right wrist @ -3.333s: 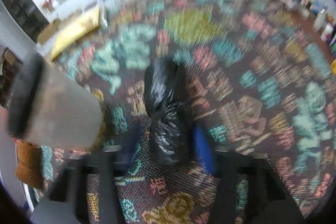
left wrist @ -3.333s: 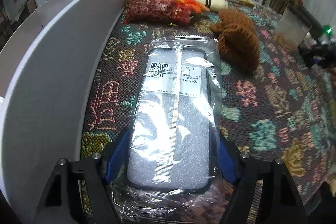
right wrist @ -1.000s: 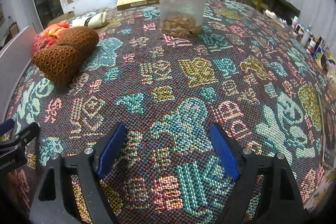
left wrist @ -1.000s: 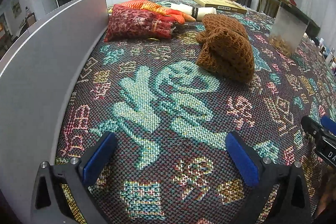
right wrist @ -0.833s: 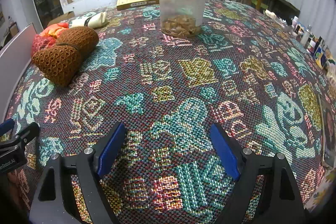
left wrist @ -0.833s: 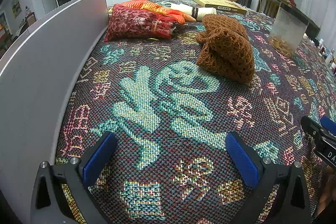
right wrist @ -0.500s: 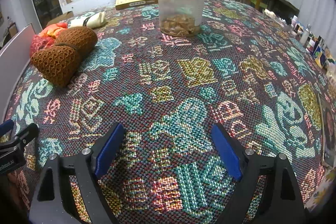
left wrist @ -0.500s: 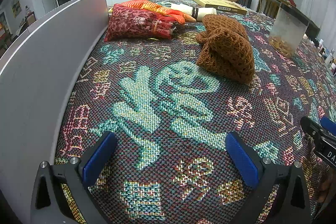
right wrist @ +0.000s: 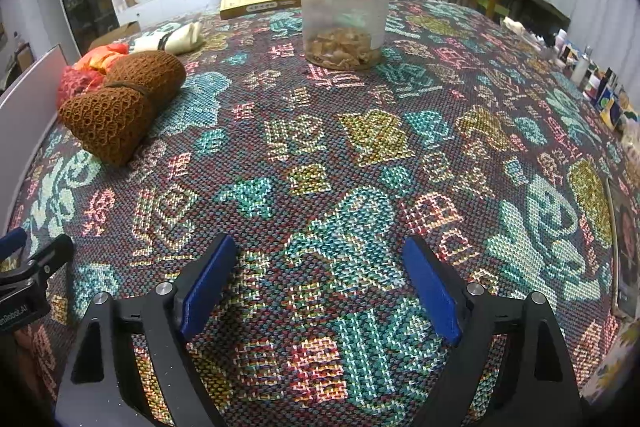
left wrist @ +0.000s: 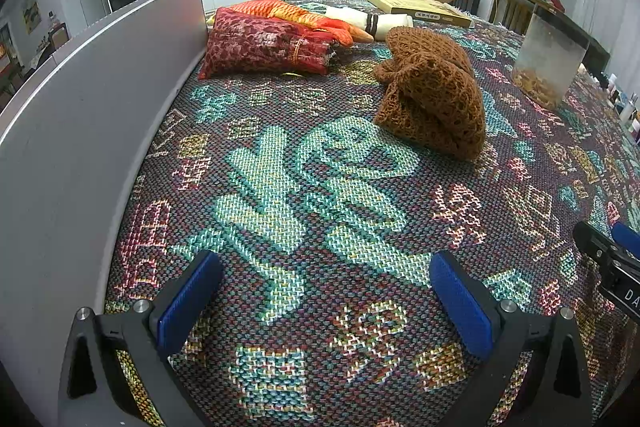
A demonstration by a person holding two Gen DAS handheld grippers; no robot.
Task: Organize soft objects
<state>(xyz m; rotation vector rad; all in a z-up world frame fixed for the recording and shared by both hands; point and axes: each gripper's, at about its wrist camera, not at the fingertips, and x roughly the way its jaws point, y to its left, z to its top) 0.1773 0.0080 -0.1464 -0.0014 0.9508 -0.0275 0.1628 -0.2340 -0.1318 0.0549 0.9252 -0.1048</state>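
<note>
A brown knitted bundle lies on the patterned cloth ahead of my left gripper, which is open and empty. Beyond it lie a dark red patterned bag, an orange plush piece and a cream roll. In the right wrist view the brown bundle lies far left, with the orange and red pieces and the cream roll behind it. My right gripper is open and empty above the cloth.
A grey panel runs along the table's left edge. A clear canister with a black lid stands mid-table. A flat yellow box lies at the far edge. Small bottles and cards line the right edge.
3.3 s ago my left gripper held a plastic-wrapped grey item and my right a black bag; both are gone from view. Over the last second nothing has visibly moved.
</note>
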